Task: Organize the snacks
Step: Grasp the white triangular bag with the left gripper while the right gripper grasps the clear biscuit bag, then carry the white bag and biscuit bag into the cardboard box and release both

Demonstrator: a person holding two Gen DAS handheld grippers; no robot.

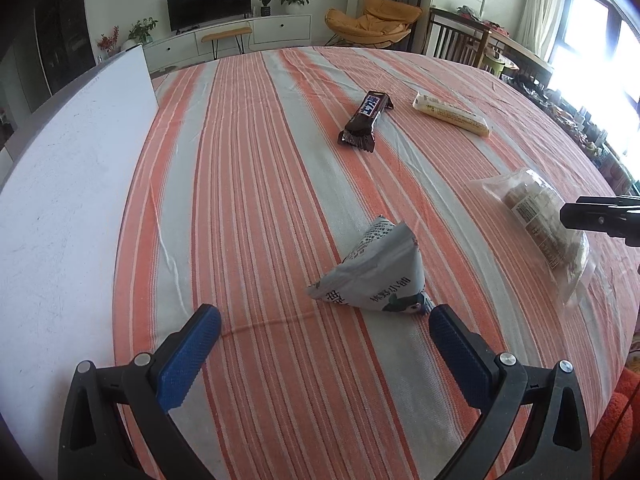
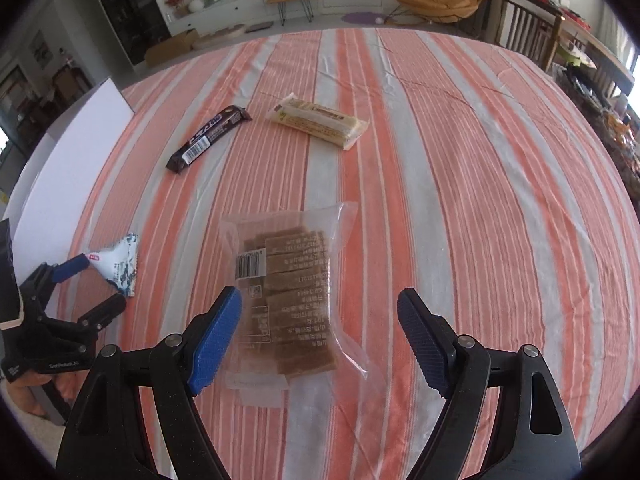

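Several snacks lie on the striped cloth. A white triangular pouch point(image 1: 374, 272) sits just ahead of my open left gripper point(image 1: 324, 334), toward its right finger; it also shows in the right wrist view point(image 2: 118, 262). A clear bag of brown wafers point(image 2: 286, 300) lies between the fingers of my open right gripper point(image 2: 320, 320), and also shows in the left wrist view point(image 1: 538, 220). A dark chocolate bar point(image 1: 366, 116) point(image 2: 210, 138) and a pale yellow bar point(image 1: 450, 113) point(image 2: 318, 120) lie farther back. My left gripper point(image 2: 94, 280) shows in the right wrist view.
A white board point(image 1: 68, 184) point(image 2: 72, 152) lies along the table's left side. The orange-and-grey striped tablecloth point(image 1: 248, 184) covers the table. Wooden chairs point(image 1: 456, 40) and a cluttered side table stand at the back right.
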